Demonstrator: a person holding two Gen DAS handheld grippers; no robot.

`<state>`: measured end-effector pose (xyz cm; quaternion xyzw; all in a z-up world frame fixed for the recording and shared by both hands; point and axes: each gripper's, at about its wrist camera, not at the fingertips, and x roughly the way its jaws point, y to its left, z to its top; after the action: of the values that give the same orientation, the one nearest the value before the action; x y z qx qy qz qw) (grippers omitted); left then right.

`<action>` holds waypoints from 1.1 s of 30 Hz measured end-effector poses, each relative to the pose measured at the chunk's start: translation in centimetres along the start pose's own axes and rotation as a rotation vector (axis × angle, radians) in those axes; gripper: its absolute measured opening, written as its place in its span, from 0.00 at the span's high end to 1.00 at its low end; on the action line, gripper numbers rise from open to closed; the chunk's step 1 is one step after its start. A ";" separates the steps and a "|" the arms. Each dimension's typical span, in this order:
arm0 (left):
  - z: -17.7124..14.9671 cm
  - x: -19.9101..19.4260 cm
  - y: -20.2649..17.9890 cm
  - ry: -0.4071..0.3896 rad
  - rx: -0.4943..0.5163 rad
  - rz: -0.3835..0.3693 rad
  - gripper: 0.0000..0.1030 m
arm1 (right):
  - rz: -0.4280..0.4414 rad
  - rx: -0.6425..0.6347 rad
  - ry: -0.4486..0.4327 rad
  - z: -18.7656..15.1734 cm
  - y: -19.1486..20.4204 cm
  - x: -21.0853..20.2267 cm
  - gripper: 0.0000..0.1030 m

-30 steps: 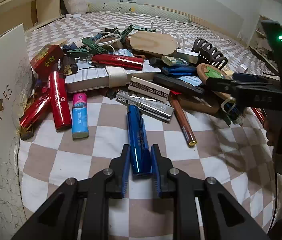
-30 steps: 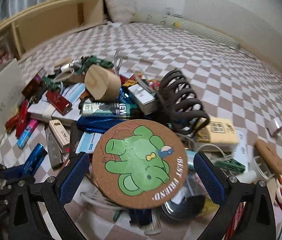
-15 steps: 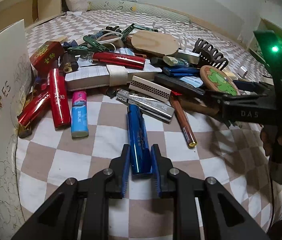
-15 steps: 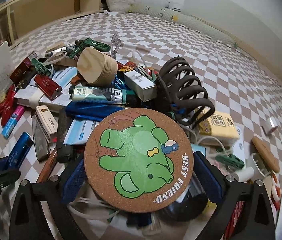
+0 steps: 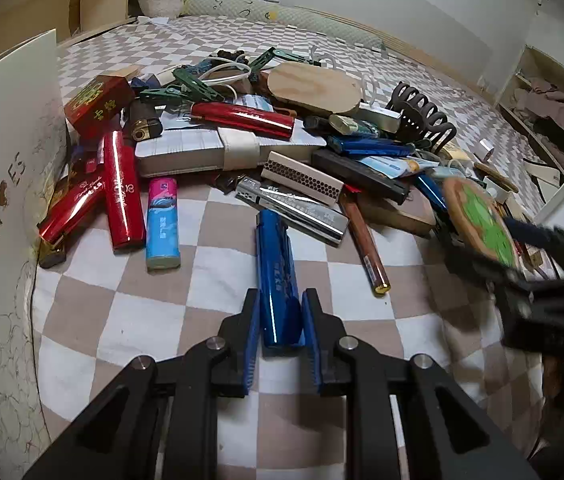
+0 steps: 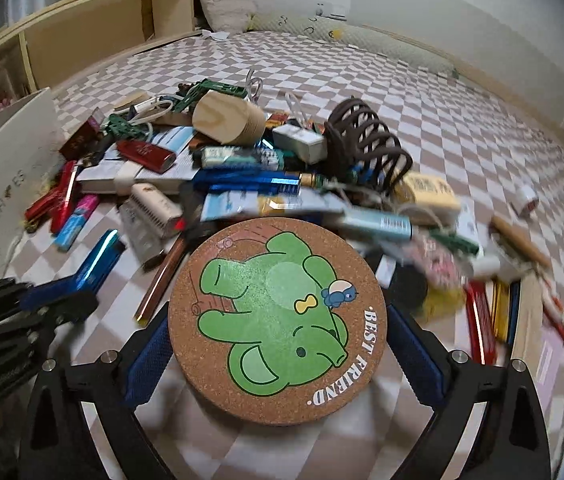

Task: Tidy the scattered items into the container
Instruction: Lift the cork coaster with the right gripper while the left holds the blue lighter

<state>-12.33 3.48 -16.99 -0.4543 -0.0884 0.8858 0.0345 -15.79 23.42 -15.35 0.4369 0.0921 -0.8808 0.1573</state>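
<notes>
At the far left stands the cream shoe box (image 5: 10,152), its wall upright against the checkered bedspread (image 5: 154,312). Just beside it lie two red tubes (image 5: 120,192) and a pink-and-blue lighter (image 5: 163,222), near each other on the cloth. My left gripper (image 5: 280,320) sits low over the bedspread with its jaws narrowed around the near end of the blue tube (image 5: 276,276); the pads stand right beside its sides, though I cannot tell whether they truly press on it. The tube lies flat and points away from me toward the heap. Beyond its far tip rest a silver harmonica (image 5: 293,210) and a matchbox (image 5: 301,178), with a white banded notebook (image 5: 222,148) behind them and a wooden oval block (image 5: 313,88) on top of the pile. A brown hair claw (image 5: 421,114) sits farther right. My right gripper (image 6: 282,356) is spread wide and clamped on the rim of the round cork coaster (image 6: 278,316) with the green elephant, holding it lifted clear of the clutter, face up toward the camera.
</notes>
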 end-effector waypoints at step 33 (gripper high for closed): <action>0.8 -0.3 0.2 0.008 -0.015 -0.035 0.48 | 0.067 0.240 -0.021 -6.5 1.7 -5.4 0.04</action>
<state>-12.80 3.17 -16.28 -0.4563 -0.1027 0.8826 0.0470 -7.33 24.83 -14.98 0.4463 -0.0303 -0.8842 0.1341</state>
